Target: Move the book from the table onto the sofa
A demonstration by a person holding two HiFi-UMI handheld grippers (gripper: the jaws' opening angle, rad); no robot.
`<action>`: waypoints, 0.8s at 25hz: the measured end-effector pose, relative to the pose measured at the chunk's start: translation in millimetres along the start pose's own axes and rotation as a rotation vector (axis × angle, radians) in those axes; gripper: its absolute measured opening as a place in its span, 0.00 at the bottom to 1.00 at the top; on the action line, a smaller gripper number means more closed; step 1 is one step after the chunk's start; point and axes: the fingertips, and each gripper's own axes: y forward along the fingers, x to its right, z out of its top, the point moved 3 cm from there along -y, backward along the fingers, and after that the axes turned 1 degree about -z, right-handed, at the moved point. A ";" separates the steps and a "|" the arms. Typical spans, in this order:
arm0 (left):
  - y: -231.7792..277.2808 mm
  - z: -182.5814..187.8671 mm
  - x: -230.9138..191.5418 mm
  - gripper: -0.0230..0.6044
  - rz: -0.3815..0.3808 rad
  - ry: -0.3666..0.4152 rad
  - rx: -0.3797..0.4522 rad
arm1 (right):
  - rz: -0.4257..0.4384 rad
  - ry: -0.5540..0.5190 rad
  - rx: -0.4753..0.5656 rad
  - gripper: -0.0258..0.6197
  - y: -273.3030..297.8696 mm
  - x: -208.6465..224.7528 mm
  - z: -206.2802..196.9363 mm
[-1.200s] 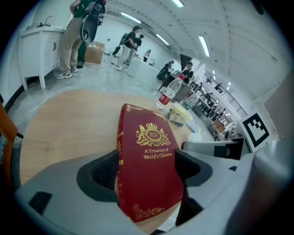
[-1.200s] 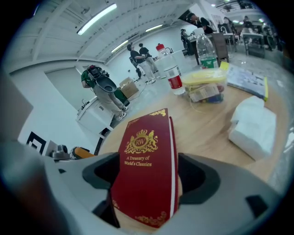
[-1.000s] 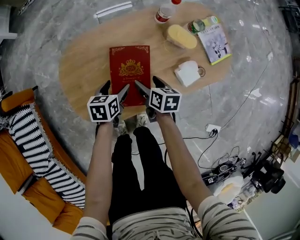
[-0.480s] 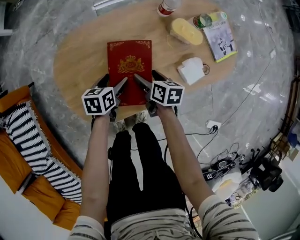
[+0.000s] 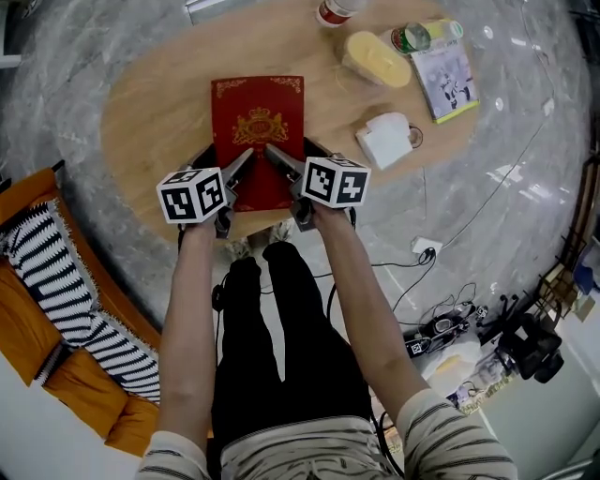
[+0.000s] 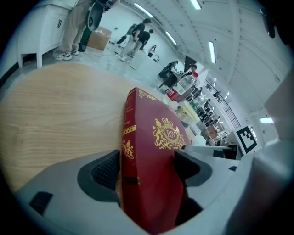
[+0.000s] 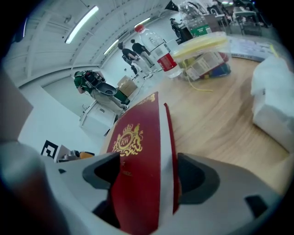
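Note:
A red book [image 5: 259, 120] with a gold crest lies on the oval wooden table [image 5: 150, 103], its near end toward me. My left gripper [image 5: 228, 169] is shut on the near left corner, at the spine. My right gripper [image 5: 295, 159] is shut on the near right corner, at the page edge. In the left gripper view the book [image 6: 156, 133] fills the gap between the pads [image 6: 106, 170]. The right gripper view shows the book [image 7: 138, 137] with its white page edge pinched between both pads [image 7: 195, 176]. The orange sofa [image 5: 28, 347] with a striped blanket [image 5: 66, 291] is at lower left.
On the table's right stand a bottle [image 5: 334, 11], a yellow-lidded container [image 5: 377, 60], a green can [image 5: 406, 39], a booklet [image 5: 446, 81] and a white cloth [image 5: 386, 141]. Cables [image 5: 441, 323] run over the marble floor at right. My legs are below the table's near edge.
Both grippers and the book have shifted slightly up and away in the head view. The jaws stay on the book's near end.

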 end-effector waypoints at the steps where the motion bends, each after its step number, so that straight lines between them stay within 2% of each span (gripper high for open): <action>1: 0.0 0.1 -0.1 0.61 0.002 0.000 0.000 | -0.005 -0.007 -0.005 0.63 0.5 -0.1 -0.2; 9: -1.2 0.3 2.4 0.60 0.023 -0.006 -0.019 | -0.044 0.023 -0.012 0.60 -1.9 6.2 1.3; 20: -32.8 -1.9 23.1 0.60 0.028 -0.001 0.006 | -0.044 0.002 0.008 0.60 -29.8 -20.1 -0.1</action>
